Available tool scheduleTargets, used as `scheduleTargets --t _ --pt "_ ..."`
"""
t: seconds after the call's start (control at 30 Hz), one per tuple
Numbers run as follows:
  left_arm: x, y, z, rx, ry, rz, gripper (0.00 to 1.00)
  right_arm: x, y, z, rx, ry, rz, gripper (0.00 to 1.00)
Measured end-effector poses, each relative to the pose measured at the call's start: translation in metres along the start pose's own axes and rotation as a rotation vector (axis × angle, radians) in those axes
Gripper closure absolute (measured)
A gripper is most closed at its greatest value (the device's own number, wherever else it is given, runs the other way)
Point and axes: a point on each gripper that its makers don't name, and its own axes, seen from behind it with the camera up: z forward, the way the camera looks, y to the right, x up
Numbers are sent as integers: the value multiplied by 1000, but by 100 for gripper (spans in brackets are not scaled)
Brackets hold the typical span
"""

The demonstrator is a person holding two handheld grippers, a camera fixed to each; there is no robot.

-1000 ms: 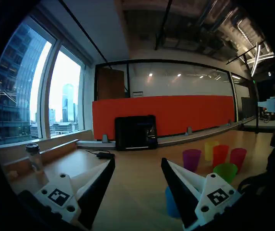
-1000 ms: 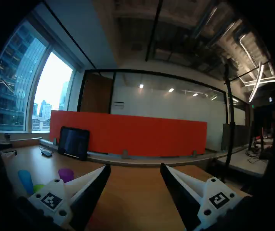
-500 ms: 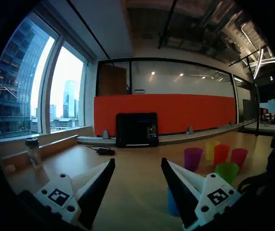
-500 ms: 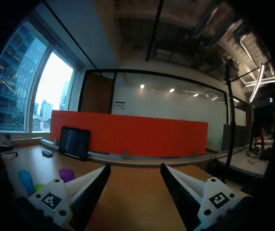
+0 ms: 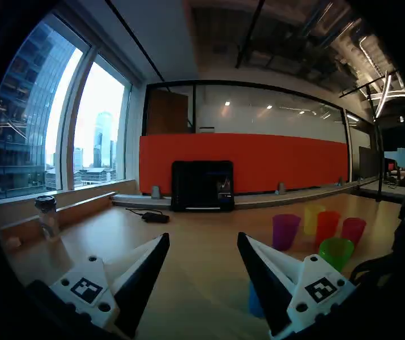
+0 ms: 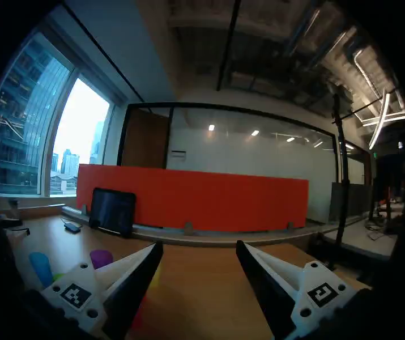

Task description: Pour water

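Wooden tabletop (image 5: 202, 224), orange partition (image 5: 259, 161) behind. Left gripper view: coloured cups (image 5: 327, 225) grouped right, clear bottle (image 5: 46, 218) far left; contents indiscernible. Left gripper (image 5: 202, 238) and right gripper (image 6: 198, 245): fingers spread wide, holding nothing.

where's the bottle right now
In the left gripper view, the bottle stands upright at the far left of the desk, beside the window ledge, across from the coloured cups on the right.

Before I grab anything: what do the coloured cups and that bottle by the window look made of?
The coloured cups are likely plastic, translucent and glossy: light glows through their walls. The bottle has a clear body, plastic or glass, I cannot tell which, and a dark cap.
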Motion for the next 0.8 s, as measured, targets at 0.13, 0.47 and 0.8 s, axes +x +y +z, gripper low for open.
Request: scheduleTargets --t 0.13,0.47,0.8 --pt "1 0 1 0 -1 0 12 -1 0 0 2 1 0 0" --pt "0 -1 1 0 -5 0 12 -6 2 -1 6 2 5 0" --pt "0 0 2 0 -6 1 4 -12 3 -1 24 11 33 0"
